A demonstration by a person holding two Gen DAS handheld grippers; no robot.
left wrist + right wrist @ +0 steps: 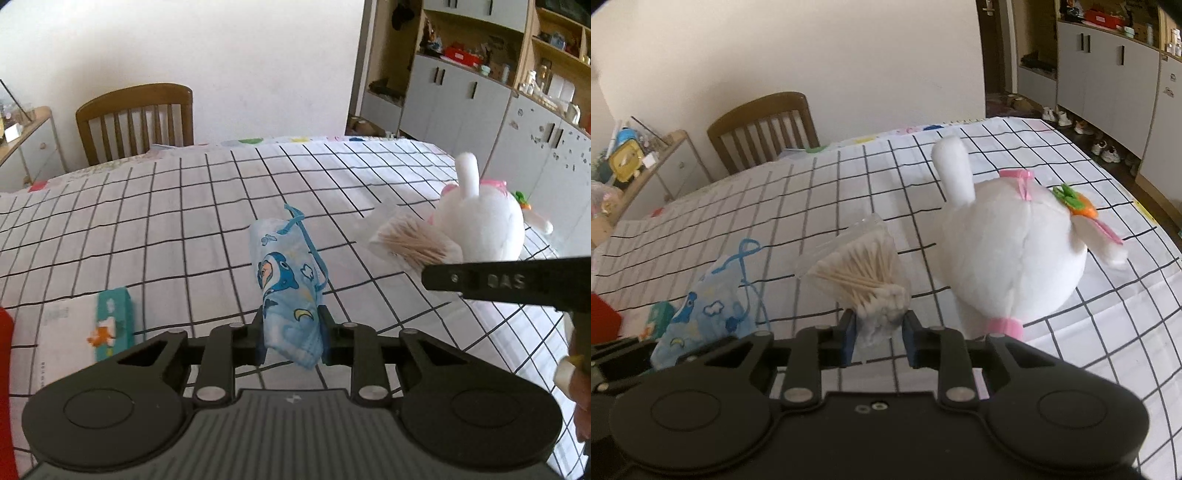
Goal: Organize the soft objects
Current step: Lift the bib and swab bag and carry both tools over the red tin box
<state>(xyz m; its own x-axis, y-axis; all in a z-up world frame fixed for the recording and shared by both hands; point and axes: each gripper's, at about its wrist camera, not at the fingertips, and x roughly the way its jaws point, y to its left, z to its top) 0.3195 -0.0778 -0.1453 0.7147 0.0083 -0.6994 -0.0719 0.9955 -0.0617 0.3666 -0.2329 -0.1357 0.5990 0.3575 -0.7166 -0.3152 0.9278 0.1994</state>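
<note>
My left gripper is shut on a blue cartoon-print face mask and holds it above the checked tablecloth. My right gripper is shut on a clear bag of cotton swabs, also lifted off the table. The mask shows at the left of the right wrist view. The swab bag shows in the left wrist view, with the right gripper's finger in front of it. A white plush rabbit with pink ribbon sits on the cloth right of the swabs; it also shows in the left wrist view.
A green tissue pack lies on the cloth at the left, a red object at the left edge. A wooden chair stands behind the table. Cabinets and shelves stand at the right, a low side cabinet at the left.
</note>
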